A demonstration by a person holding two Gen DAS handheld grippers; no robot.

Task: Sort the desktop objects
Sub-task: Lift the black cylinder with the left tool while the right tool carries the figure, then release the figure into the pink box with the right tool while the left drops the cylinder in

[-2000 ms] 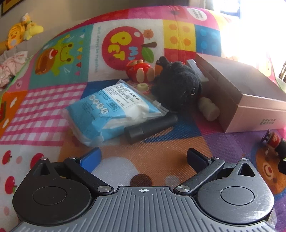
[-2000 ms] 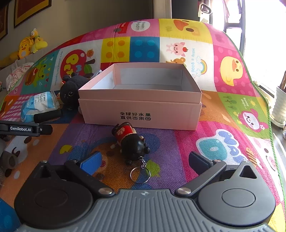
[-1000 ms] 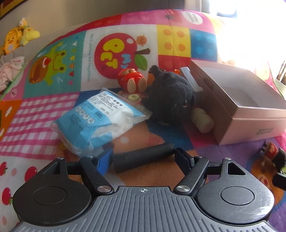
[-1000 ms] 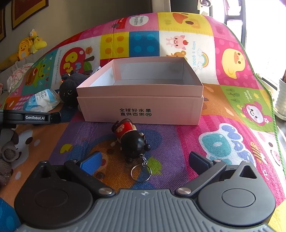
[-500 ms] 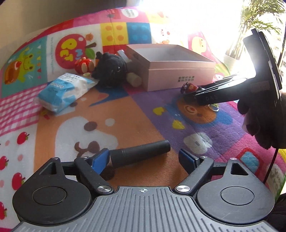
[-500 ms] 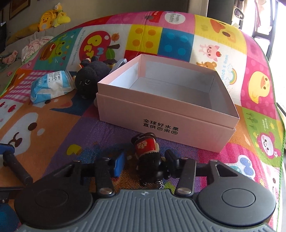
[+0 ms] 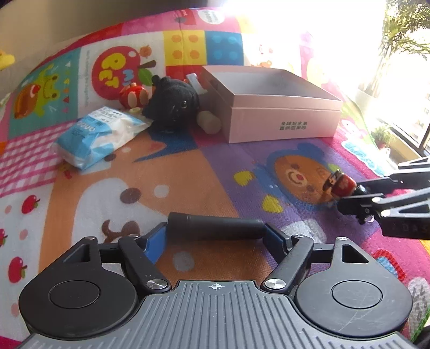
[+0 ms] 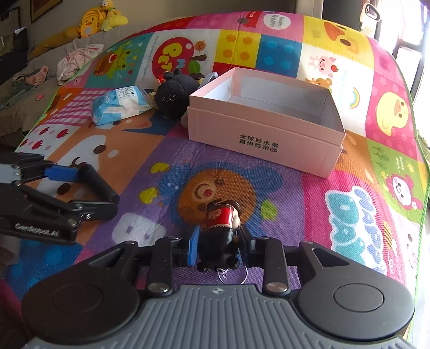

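Observation:
My left gripper point(image 7: 215, 233) is shut on a black cylinder point(image 7: 215, 229), held crosswise by its ends above the play mat; both also show in the right wrist view point(image 8: 80, 185), the cylinder point(image 8: 99, 185) at the left. My right gripper point(image 8: 219, 241) is shut on a black and red figurine keychain point(image 8: 221, 228), its ring hanging below. In the left wrist view the figurine point(image 7: 341, 185) and right gripper point(image 7: 349, 198) are at the right. An open, empty pink box point(image 8: 268, 118) point(image 7: 271, 107) stands ahead on the mat.
Left of the box lie a black plush toy point(image 7: 174, 103) point(image 8: 176, 92), a blue-white packet point(image 7: 99, 134) point(image 8: 121, 103), a red wooden toy point(image 7: 133, 94) and a cream cylinder point(image 7: 209, 122). A sofa with clothes and yellow plush toys point(image 8: 99, 18) is far left.
Both grippers closed on their objects and lifted them off the mat: the left on the black cylinder, the right on the figurine. Both have drawn back from the box.

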